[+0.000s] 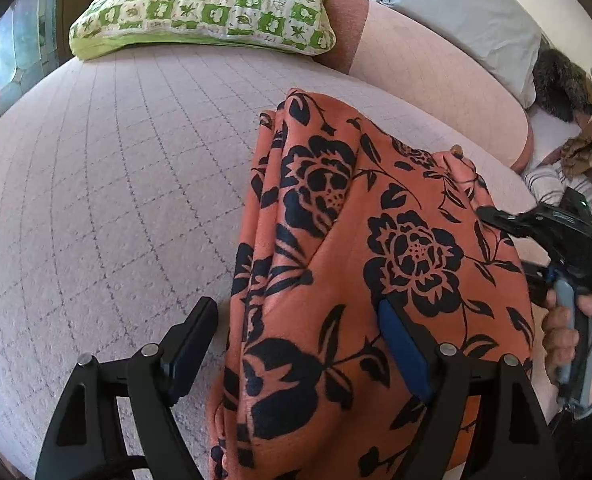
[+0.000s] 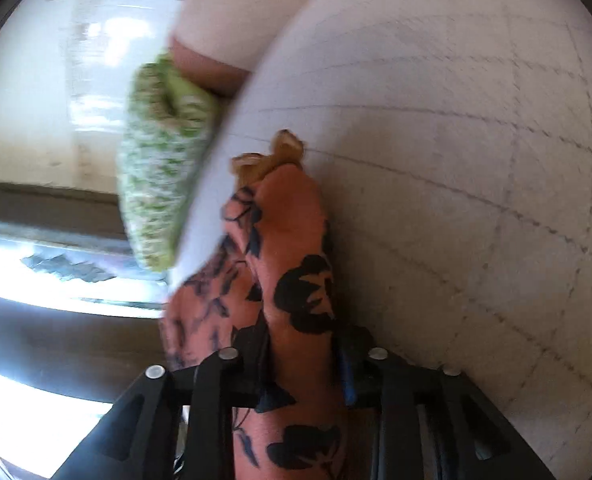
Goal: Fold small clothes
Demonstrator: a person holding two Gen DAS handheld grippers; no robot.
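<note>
An orange garment with black flowers (image 1: 376, 220) lies folded lengthwise on the pale quilted bed (image 1: 116, 200). My left gripper (image 1: 296, 332) stands open over its near end: the left finger rests on bare bed beside the cloth edge, and the right finger (image 1: 404, 352) lies on top of the cloth. My right gripper (image 1: 496, 220), held by a hand (image 1: 564, 332), meets the garment's right edge. In the blurred right wrist view the garment (image 2: 296, 240) rises as a ridge between the right gripper (image 2: 304, 356) pads, which touch it on both sides.
A green patterned pillow (image 1: 204, 8) (image 2: 160, 184) sits at the bed's far end. A pink bolster (image 1: 436, 92), a grey pillow (image 1: 468, 16) and furry brown things (image 1: 564, 88) lie to the right. A window is at the far left.
</note>
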